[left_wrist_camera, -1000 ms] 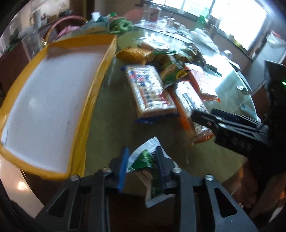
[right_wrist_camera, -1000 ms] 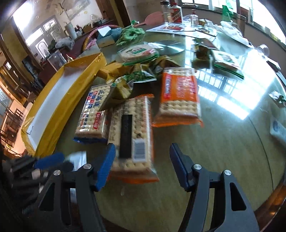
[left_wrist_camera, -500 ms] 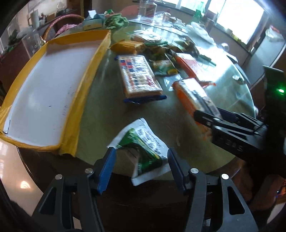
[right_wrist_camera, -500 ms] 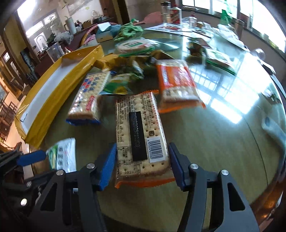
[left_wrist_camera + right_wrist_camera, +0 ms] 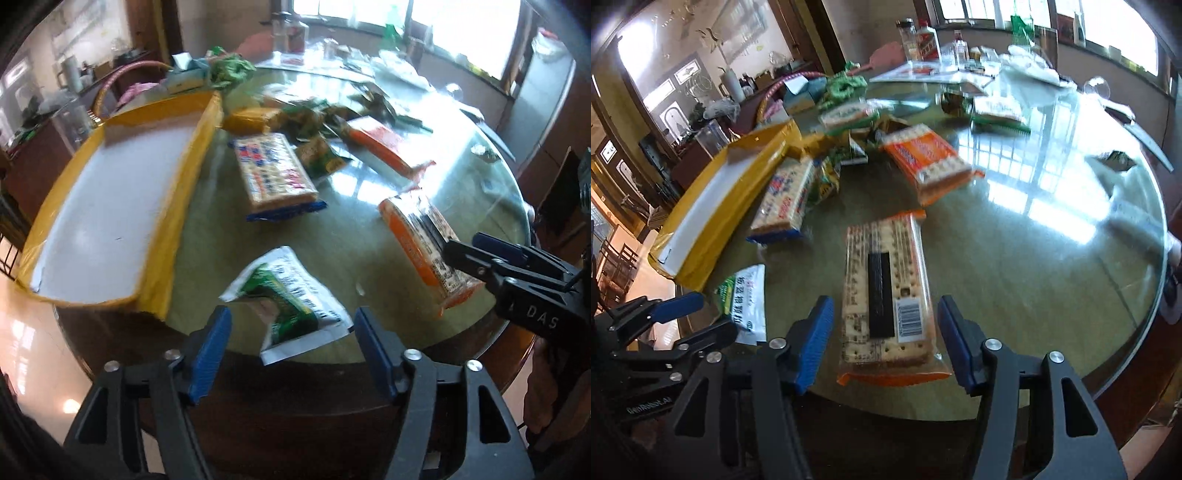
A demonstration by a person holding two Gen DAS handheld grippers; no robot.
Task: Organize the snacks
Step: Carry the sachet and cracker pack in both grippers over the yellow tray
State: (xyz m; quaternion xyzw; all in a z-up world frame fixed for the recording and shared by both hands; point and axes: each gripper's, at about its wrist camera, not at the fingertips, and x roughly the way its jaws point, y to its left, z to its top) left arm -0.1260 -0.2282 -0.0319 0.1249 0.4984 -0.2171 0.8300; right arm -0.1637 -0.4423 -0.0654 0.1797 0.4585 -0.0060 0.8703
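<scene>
Yellow tray (image 5: 177,206) lay empty at left on glass surface (image 5: 343,236). Left gripper (image 5: 291,350): jaws had just been opening, now wide, green-white packet (image 5: 291,299) between them near surface edge, pads not touching. Right gripper (image 5: 884,343): jaws open around orange cracker pack (image 5: 886,291), untouched. Step seemed: choosing first pickup. Next: close on packet, carry to tray.

Round glass-topped table (image 5: 1052,280) under and ahead of gripper. Far ahead, at table's far edge: clear bottles (image 5: 918,38), papers (image 5: 923,72), green crumpled bag (image 5: 229,70). Far left: pink hoop (image 5: 122,74), white jug (image 5: 733,85). Bright windows (image 5: 461,33) beyond.
</scene>
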